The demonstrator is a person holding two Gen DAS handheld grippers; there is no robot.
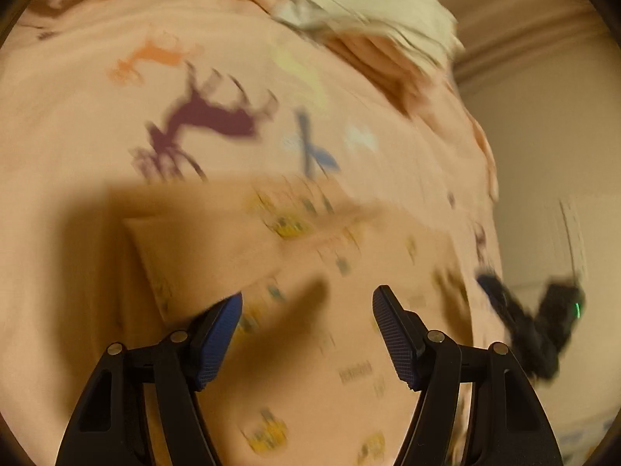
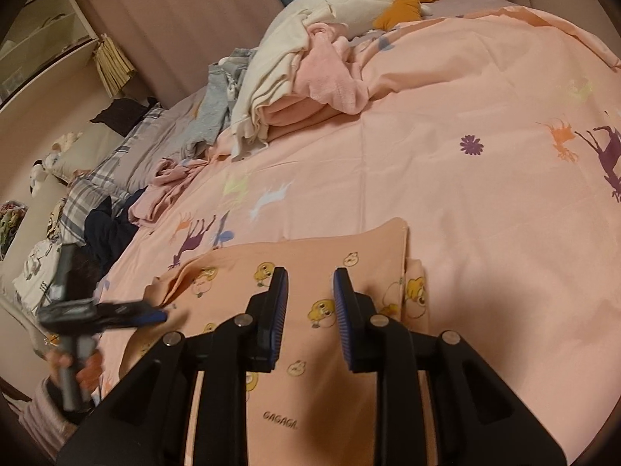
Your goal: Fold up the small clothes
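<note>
Motion-smeared left claw [image 1: 306, 330] agape, right claw [image 2: 310, 306] parted, empty, over duck-print garment [image 2: 310, 256].

Pink deer-print quilt [image 2: 446, 178] covered the bed under dim warm light. Pleated mauve curtain [image 2: 186, 11] hung behind it. White open shelf unit [image 2: 42, 35] stood far left; cream wall [image 1: 543, 147] alongside the bed.

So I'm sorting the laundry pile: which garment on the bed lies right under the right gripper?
The peach duck-print garment marked GAGAGA, spread flat beneath the right gripper. The cream, pink and grey clothes are heaped farther back.
</note>
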